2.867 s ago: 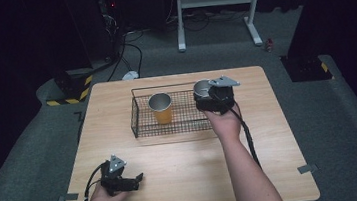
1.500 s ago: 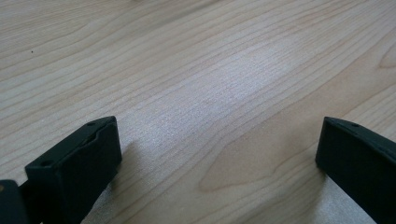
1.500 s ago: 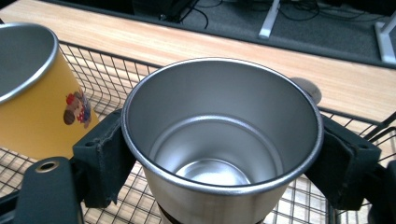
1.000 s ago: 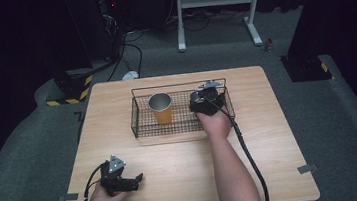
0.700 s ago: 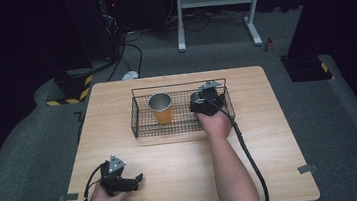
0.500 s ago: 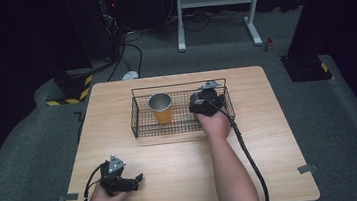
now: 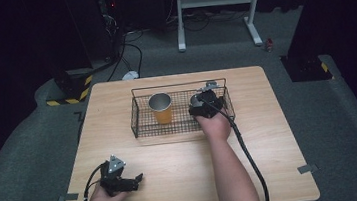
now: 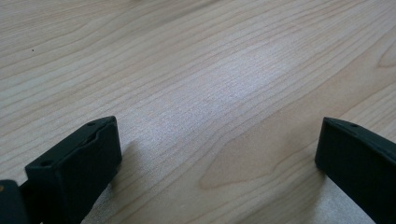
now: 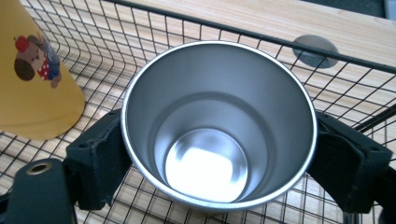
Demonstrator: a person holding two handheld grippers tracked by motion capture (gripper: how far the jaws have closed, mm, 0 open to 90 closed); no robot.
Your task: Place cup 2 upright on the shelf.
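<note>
Two cups in wire basket (image 7: 141,126): yellow cup (image 9: 32,74) beside steel cup (image 9: 219,126), prob. untouching.

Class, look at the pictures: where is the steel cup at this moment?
The steel cup sits between the right gripper's jaws, inside the right end of the wire basket, right of the yellow cup in the high view.

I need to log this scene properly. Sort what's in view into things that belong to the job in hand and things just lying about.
In the job:
- steel cup, clamped in the right claw
- wire basket, which the cup is held over
- yellow cup, standing in the basket

Lying about:
- left claw, open, idle on the table
- cables on the floor behind
</note>
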